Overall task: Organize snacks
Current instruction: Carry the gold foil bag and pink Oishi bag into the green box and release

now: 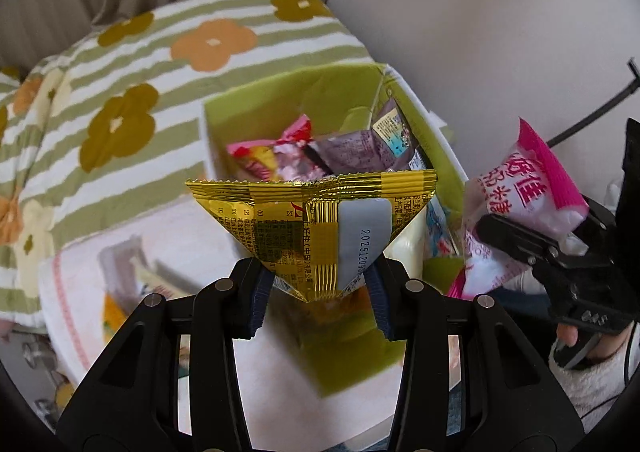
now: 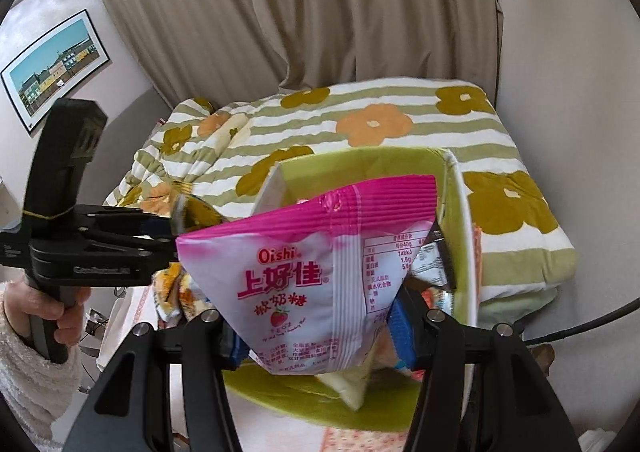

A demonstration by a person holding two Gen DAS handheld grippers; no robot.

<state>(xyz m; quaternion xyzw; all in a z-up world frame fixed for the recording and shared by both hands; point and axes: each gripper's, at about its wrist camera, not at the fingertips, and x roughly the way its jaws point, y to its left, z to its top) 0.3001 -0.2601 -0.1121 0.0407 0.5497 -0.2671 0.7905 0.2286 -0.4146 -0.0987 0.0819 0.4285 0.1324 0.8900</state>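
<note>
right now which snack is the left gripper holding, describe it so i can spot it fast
Find the green-lined box in front of the flowered striped bedding. Just above its near edge, the left gripper pinches a gold foil packet by its bottom corner. Unlike the pink-and-white Oishi packet beside it, it is shiny gold with a grey date panel.

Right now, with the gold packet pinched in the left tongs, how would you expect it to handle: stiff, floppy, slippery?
The gold packet probably holds its shape: it fans upward from the left tongs without drooping. Its glossy foil looks slippery, so a corner pinch may slide. It seems light for its size.
</note>
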